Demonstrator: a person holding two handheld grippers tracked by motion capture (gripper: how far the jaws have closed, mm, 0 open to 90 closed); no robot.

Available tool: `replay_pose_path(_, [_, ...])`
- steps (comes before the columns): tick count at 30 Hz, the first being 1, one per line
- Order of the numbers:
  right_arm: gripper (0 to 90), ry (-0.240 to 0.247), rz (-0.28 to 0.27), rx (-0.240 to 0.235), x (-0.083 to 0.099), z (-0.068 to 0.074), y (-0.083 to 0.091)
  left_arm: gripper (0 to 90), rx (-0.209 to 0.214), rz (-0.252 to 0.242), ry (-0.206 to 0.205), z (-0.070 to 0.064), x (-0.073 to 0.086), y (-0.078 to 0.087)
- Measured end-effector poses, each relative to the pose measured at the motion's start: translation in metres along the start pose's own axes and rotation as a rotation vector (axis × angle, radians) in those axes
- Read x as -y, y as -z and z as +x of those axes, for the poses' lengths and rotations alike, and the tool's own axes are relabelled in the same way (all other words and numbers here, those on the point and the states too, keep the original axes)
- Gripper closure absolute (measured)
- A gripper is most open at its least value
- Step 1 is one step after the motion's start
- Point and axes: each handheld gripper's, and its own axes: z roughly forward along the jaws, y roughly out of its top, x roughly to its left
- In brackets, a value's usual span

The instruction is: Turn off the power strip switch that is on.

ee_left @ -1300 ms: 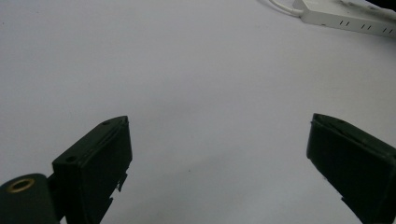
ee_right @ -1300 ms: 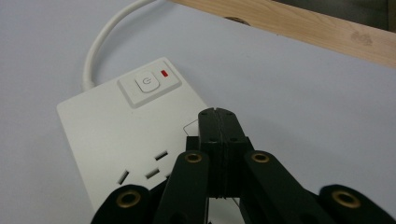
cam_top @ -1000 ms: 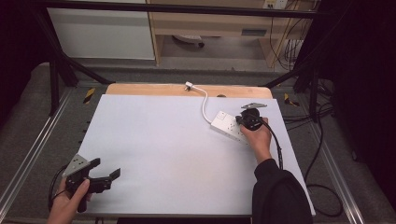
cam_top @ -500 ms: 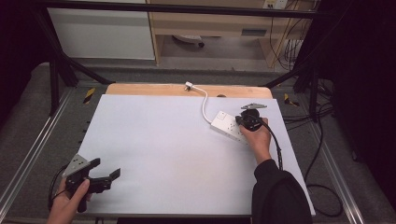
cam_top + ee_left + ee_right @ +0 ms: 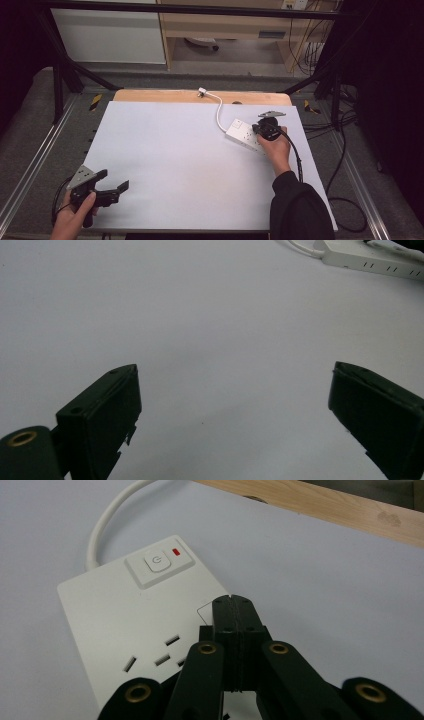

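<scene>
At the near left corner of the white tabletop (image 5: 175, 165), the left gripper (image 5: 111, 189) rests in the person's left hand (image 5: 75, 217), jaws spread wide with nothing between them. Toward the far right lies a white power strip (image 5: 243, 134), its cable (image 5: 219, 107) curving back to the wooden edge. The right gripper (image 5: 233, 605) hovers over the strip just short of its power button (image 5: 158, 561), jaws pressed together, empty.

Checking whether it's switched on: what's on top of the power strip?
On the power strip: a power button, a red light, socket slots. The shut right gripper hangs over it, covering the near end.
</scene>
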Motion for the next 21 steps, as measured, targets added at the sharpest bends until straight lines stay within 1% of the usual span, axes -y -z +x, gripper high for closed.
replay_pose_path(10, [90.0,-0.001,-0.003,0.003,-0.0001,-0.0008,-0.0006,6.8,-0.001,0.0,-0.001,0.0,0.0,0.0001])
replay_pose_path(11, [90.0,-0.009,-0.004,0.001,-0.0002,-0.0012,-0.0007,6.7,0.0,0.0,-0.001,0.0,0.0,0.0001])
replay_pose_path(21, [90.0,-0.007,-0.009,0.004,0.0007,-0.0012,-0.0007,6.8,0.001,-0.002,0.0,-0.0002,0.0,0.0002])
